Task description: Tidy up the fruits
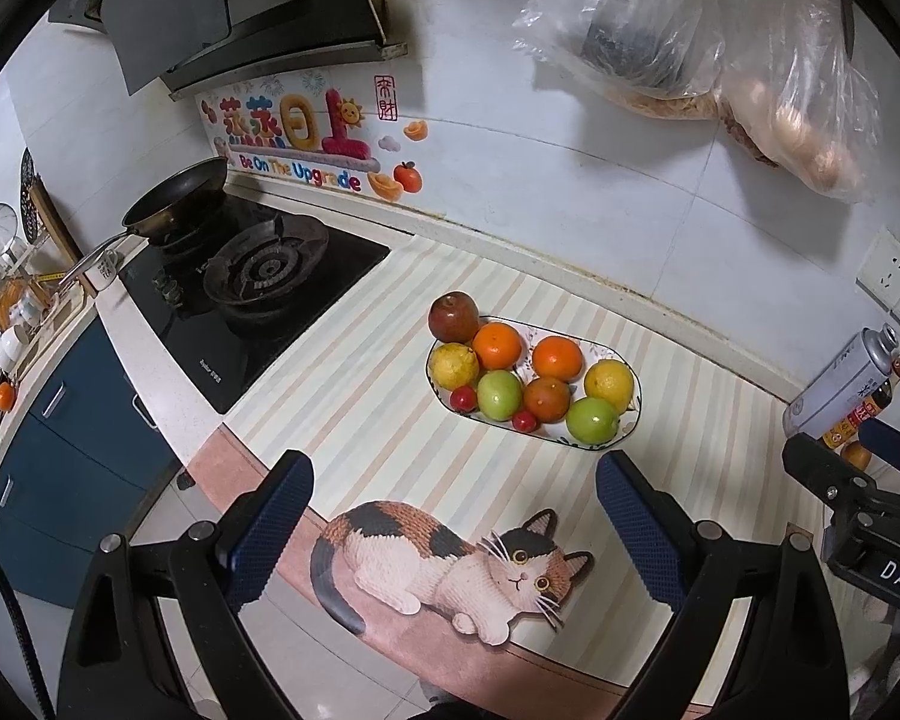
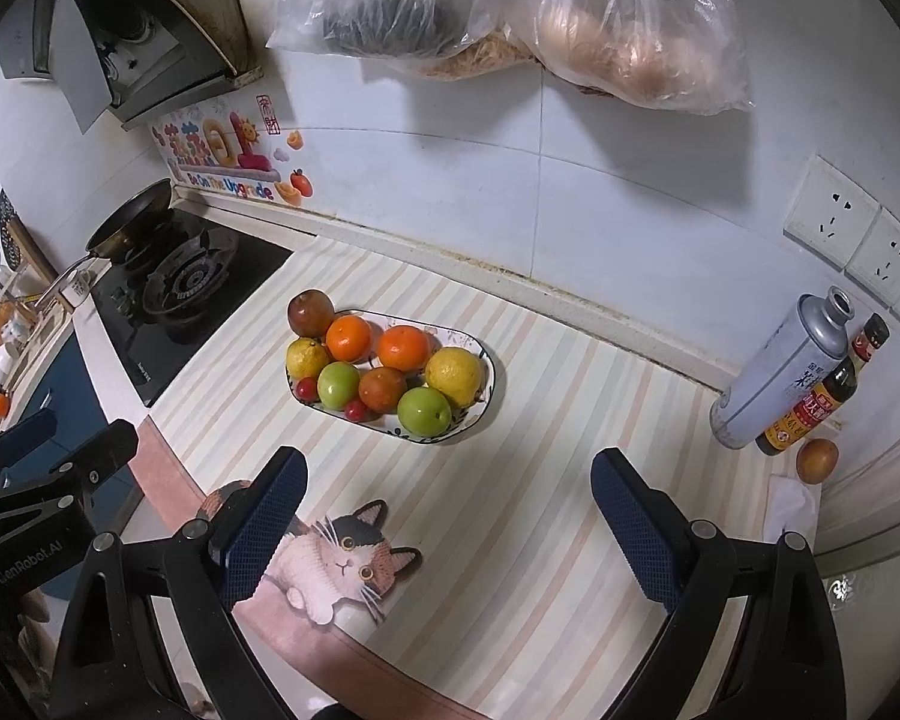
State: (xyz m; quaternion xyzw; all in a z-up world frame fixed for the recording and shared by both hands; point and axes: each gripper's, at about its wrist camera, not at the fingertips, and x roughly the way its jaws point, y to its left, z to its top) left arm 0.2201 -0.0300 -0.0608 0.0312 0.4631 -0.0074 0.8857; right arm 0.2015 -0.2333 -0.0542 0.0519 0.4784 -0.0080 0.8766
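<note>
An oval white plate [image 1: 630, 420] [image 2: 491, 384] on the striped mat holds several fruits: oranges [image 1: 557, 358] [image 2: 403, 348], lemons [image 1: 609, 384] [image 2: 453, 377], green fruits [image 1: 593, 419] [image 2: 424, 411], a dark red apple [image 1: 453, 317] [image 2: 311, 312] and small red tomatoes [image 1: 524, 420] [image 2: 356, 410]. One brown-orange fruit [image 2: 816, 459] lies apart by the bottles at right. My left gripper [image 1: 453, 510] is open and empty, near of the plate. My right gripper [image 2: 447, 507] is open and empty, also near of the plate.
A gas stove [image 1: 258, 282] with a black pan [image 1: 174, 198] stands at left. A metal can [image 2: 780, 366] and a sauce bottle [image 2: 822, 396] stand at right. Plastic bags [image 2: 510, 6] hang on the tiled wall. The counter's front edge carries a cat-printed mat [image 1: 450, 564].
</note>
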